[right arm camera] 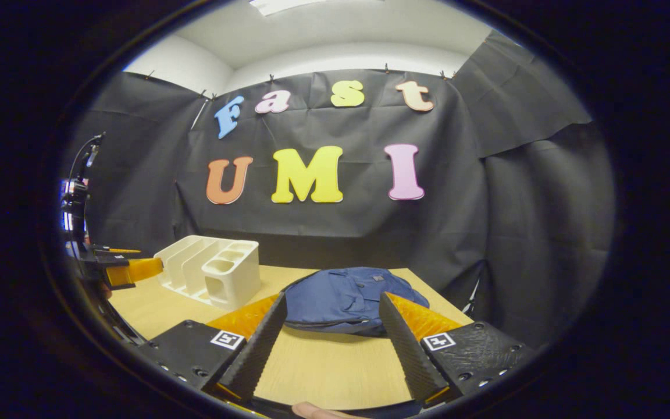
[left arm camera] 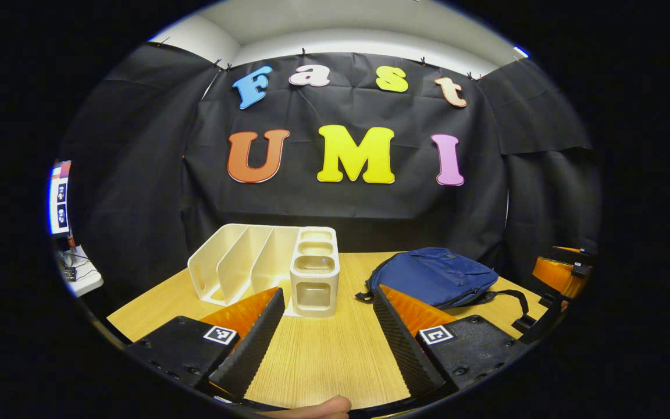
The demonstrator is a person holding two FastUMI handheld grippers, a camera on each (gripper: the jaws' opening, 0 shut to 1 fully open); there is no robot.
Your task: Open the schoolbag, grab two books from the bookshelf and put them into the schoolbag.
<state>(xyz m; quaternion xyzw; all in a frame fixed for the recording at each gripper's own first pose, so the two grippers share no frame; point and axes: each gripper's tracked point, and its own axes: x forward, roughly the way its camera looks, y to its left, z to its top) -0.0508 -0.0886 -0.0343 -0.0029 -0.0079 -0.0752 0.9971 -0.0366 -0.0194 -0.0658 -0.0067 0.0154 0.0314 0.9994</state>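
The blue schoolbag (left arm camera: pixel 434 276) lies flat and zipped shut on the wooden table (left arm camera: pixel 323 355), to the right of the cream bookshelf (left arm camera: pixel 253 262), whose upright slots look empty from here. My left gripper (left arm camera: pixel 329 294) is open low over the table, facing the shelf's small end compartments. In the right gripper view the schoolbag (right arm camera: pixel 346 299) lies straight ahead, a little beyond my open right gripper (right arm camera: pixel 333 297). The bookshelf (right arm camera: pixel 213 270) stands to its left. The right gripper (left arm camera: pixel 562 273) shows at the far right edge, and the left gripper (right arm camera: pixel 131 270) at the left edge.
Black cloth walls close the booth behind and beside the table (right arm camera: pixel 323 366). A screen (left arm camera: pixel 59 198) and a small white stand with cables (left arm camera: pixel 82 276) sit off the table's left side. A thumb (left arm camera: pixel 312 407) shows at the bottom edge.
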